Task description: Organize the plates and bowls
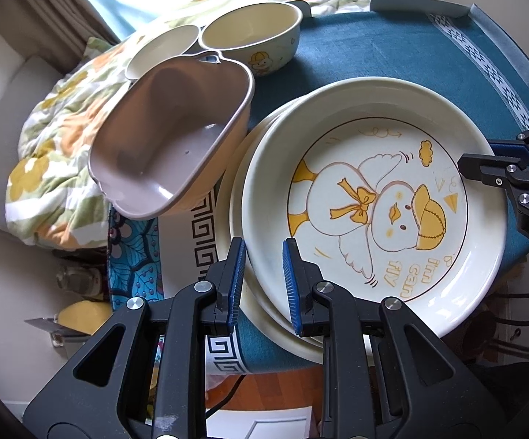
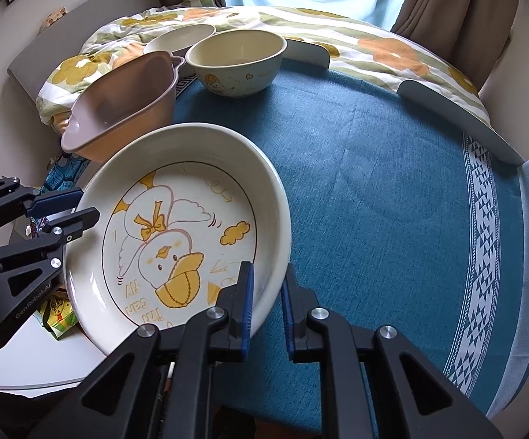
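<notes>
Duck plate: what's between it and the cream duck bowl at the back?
In the right wrist view, only bare blue tablecloth separates the duck plate from the cream bowl; the pink dish sits off to the left.

Both the left gripper (image 1: 263, 285) and the right gripper (image 2: 267, 305) are black, angular linkages with silver round screws and ribbed blue pads (image 1: 289, 285); white lettering marks their sides.

plate (image 1: 374, 197): "i'm can fly" | left gripper (image 2: 63, 216): "GenRobot.AI"
</notes>
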`<state>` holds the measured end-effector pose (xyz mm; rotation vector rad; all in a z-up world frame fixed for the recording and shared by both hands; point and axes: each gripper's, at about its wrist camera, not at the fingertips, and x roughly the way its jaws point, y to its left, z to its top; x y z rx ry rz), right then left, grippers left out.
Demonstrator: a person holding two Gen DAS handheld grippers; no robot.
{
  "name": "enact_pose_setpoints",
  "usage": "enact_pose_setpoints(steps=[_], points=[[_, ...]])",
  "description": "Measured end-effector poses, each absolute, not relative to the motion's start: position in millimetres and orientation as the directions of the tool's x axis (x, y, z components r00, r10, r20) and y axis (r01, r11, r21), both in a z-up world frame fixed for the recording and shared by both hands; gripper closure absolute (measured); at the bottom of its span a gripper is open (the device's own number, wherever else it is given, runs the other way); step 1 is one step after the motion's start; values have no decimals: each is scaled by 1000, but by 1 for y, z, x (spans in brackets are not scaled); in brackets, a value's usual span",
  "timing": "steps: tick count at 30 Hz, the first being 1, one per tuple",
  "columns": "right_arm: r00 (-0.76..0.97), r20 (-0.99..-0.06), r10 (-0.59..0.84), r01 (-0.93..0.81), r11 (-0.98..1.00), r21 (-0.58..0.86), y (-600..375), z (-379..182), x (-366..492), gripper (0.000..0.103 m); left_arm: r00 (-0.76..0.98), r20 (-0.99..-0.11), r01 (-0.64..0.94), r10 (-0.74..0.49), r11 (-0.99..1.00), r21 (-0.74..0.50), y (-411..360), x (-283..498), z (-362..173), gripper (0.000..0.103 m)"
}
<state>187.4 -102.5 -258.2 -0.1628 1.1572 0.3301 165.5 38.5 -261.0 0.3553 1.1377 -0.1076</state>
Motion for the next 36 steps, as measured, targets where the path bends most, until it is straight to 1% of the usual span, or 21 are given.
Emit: enact_pose_setpoints(steps=[10,15,19,22,23,24,25,26,27,28,30,33,36], points=[[363,-918,158,-353,935,21,-101,-260,187,89,427,-895,240,127,939,248,38,165,-260,84],[364,-916,166,-368,930,22,-100,-258,187,89,423,-897,226,129,944,242,39,166,-260,85],[373,-906,200,-374,926,51,-105,-249,188,89,410,-906,199,104,959,200,43,168,-252,84],[400,-876,268,-382,918,106,-114,-226,194,89,450,-889,134,88,977,165,52,169,-225,84],[404,-865,296,-387,913,131,-116,-217,198,89,465,-882,99,78,985,139,58,170,-213,83],[403,-855,326,-393,906,160,-119,-209,203,89,481,-874,61,66,992,109,65,171,-202,74],[399,-846,355,-400,897,188,-121,-201,209,80,500,-864,14,59,997,76,74,172,-192,47],[400,-835,379,-407,889,208,-123,-193,216,68,521,-852,-36,57,998,45,85,172,-182,27],[407,-824,395,-415,883,218,-123,-187,223,30,549,-834,-82,53,997,9,95,172,-173,0],[414,-812,413,-427,875,227,-122,-180,230,2,581,-813,-108,32,993,-38,105,169,-166,0],[421,-788,449,-457,855,243,-117,-171,244,1,590,-808,-147,0,983,-107,123,171,-162,0],[366,-814,451,-487,838,246,-99,-171,271,1,547,-837,-220,-3,964,-148,146,184,-174,1],[296,-835,463,-512,815,271,-77,-181,293,1,519,-853,-273,-56,935,-227,168,197,-194,1]])
